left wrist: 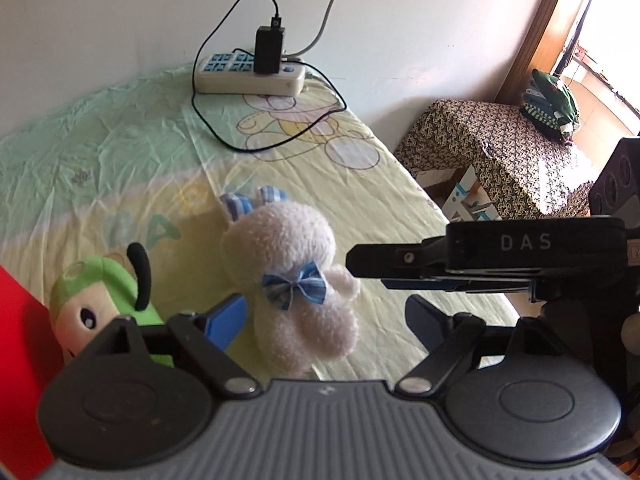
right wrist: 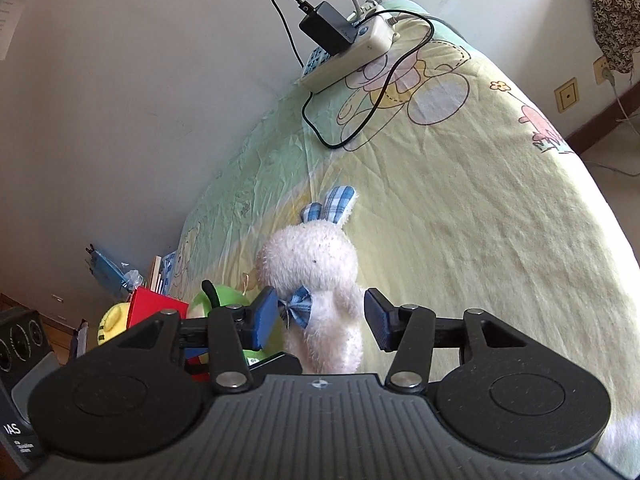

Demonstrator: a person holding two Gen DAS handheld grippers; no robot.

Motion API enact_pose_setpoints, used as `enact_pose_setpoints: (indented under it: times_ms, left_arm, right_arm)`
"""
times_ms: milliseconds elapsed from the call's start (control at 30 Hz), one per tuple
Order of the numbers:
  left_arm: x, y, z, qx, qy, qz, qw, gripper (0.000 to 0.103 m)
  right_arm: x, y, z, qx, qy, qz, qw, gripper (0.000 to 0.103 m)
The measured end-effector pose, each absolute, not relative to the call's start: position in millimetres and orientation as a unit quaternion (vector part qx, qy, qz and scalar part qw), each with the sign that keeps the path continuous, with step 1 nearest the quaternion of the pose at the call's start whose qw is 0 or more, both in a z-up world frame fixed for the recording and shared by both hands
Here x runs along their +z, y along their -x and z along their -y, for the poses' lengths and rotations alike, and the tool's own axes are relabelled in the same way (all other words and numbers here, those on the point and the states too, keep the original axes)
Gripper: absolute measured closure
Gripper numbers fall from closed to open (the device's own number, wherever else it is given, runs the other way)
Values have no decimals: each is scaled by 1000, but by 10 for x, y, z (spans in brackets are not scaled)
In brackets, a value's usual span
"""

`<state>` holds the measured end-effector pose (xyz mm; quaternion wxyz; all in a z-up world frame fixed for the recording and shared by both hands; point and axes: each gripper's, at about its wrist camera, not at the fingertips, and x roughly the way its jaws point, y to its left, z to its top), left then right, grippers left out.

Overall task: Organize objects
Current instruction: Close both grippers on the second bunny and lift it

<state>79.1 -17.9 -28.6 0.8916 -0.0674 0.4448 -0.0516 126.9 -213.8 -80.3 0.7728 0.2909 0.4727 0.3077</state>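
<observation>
A white plush rabbit [left wrist: 298, 280] with checked blue ears and a blue bow lies on the bed sheet [left wrist: 120, 152]; it also shows in the right wrist view [right wrist: 316, 280]. My right gripper [right wrist: 322, 318] is open with its jaws on either side of the rabbit's body, apart from it; its arm shows in the left wrist view [left wrist: 480, 256]. My left gripper [left wrist: 328, 320] is open just above the rabbit's lower body. A green plush toy [left wrist: 96, 300] lies left of the rabbit, next to a red box [left wrist: 20, 340], and shows in the right wrist view [right wrist: 218, 300].
A white power strip [left wrist: 250, 74] with a black charger and cable sits at the far end by the wall. A patterned cloth-covered stand [left wrist: 500, 152] with folded clothes is right of the bed. A yellow toy [right wrist: 114, 320] and blue items lie at the left.
</observation>
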Motion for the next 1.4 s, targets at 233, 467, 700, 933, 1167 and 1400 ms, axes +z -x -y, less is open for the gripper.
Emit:
enact_pose_setpoints:
  times_ms: [233,467,700,933,1167,1400]
  left_arm:
    - [-504,-1021,68,-53,85,-470,877,15]
    - [-702,-1175,-17,-57,111,-492,862,26]
    - [-722,-1199,-25,-46,98,-496,862,35]
    - [-605,-1097,34,-47,85,-496,863,43]
    - [-375,-814,240,-64,67,-481,872,43]
    - [-223,-463,403,-80,57,-471,877,43]
  right_arm:
    - [-943,-1448,2016,318,-288,-483,764,50]
    - [-1066,-1550,1887,340,-295,-489,747,50]
    - [-1065,-1555,1802,363,-293,-486,739,63]
    - [-879,-1385,1878,368,-271,-479,749,68]
    - [-618,-1102,2003,368,-256,-469,761,68]
    - [-435,-739,2094,367,-243,-462,770,68]
